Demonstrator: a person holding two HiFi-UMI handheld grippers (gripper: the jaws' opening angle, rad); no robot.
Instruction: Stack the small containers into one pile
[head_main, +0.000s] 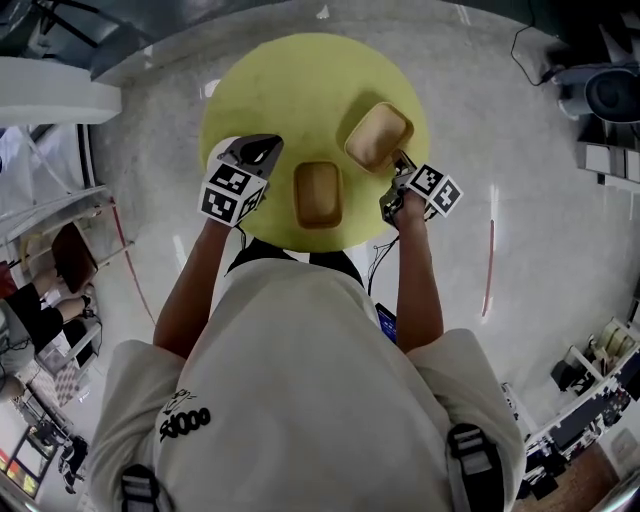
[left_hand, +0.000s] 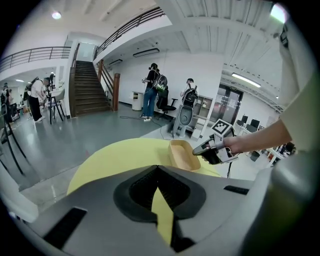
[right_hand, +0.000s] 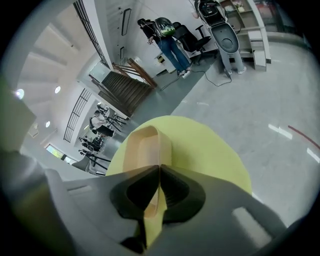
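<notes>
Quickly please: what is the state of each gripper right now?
Left gripper: jaws closed, nothing between them.
Right gripper: jaws closed on the rim of the tan container.

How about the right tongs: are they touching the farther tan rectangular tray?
Touching. The right gripper view shows the right tongs closed on the rim of the tan rectangular tray.

Matt yellow tabletop (head_main: 300, 90), smooth tan plastic-looking containers (head_main: 318, 193) (head_main: 378, 135), glossy pale speckled floor (head_main: 520, 200)
</notes>
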